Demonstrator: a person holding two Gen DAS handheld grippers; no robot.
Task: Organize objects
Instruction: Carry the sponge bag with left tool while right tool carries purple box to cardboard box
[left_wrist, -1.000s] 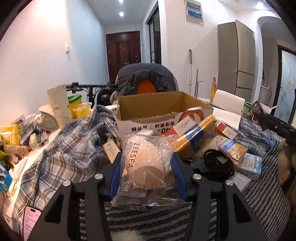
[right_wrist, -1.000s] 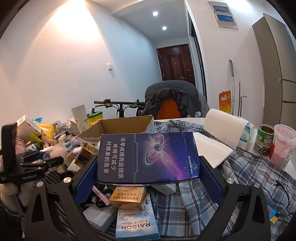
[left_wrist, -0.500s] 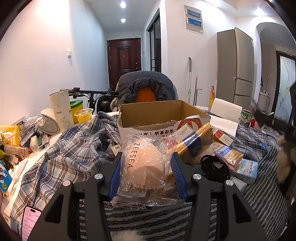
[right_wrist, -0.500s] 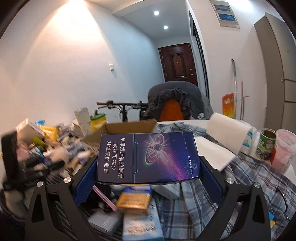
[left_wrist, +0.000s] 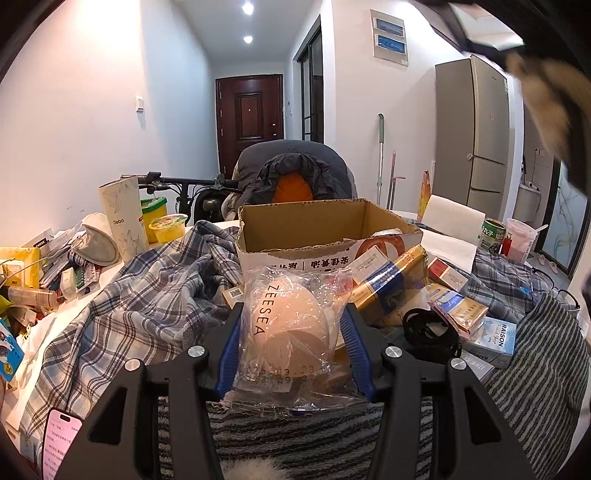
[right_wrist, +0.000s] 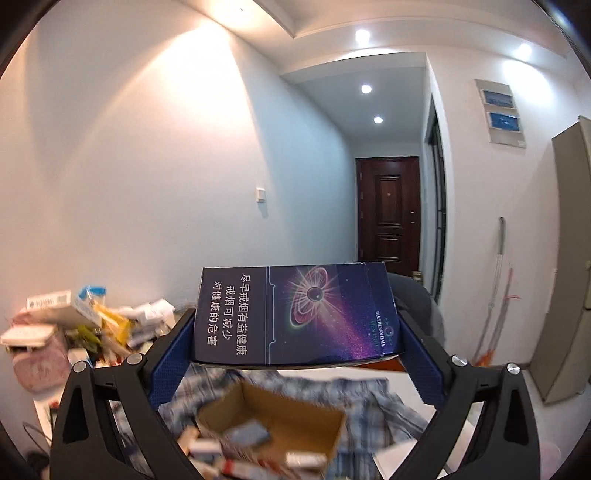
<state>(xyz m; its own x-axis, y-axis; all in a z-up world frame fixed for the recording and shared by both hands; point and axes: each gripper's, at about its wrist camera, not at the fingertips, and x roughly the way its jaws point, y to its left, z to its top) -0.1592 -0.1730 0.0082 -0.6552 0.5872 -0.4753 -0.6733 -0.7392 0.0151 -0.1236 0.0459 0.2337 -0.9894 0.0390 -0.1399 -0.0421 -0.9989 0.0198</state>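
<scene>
My left gripper (left_wrist: 291, 332) is shut on a clear plastic bag of beige sponges (left_wrist: 291, 325), held just in front of an open cardboard box (left_wrist: 317, 229) on the cluttered table. The blue pads (left_wrist: 229, 354) press the bag from both sides. My right gripper (right_wrist: 295, 328) is shut on a dark blue and purple cigarette carton (right_wrist: 295, 314), held flat and high above the same cardboard box (right_wrist: 273, 417), which shows blurred below with small packs inside. In the left wrist view, the right gripper's black frame and a furry cuff (left_wrist: 543, 99) show at the top right.
A plaid shirt (left_wrist: 140, 306) drapes the table left of the box. Cigarette packs (left_wrist: 458, 310), a gold carton (left_wrist: 391, 280) and a black strap (left_wrist: 428, 332) lie to its right. A striped cloth (left_wrist: 546, 369), a phone (left_wrist: 59, 439), cups and a can (left_wrist: 493, 236) crowd the edges.
My right gripper has risen sharply with the carton, from table level beside the box to high above it. The left gripper and its bag have stayed in place.
</scene>
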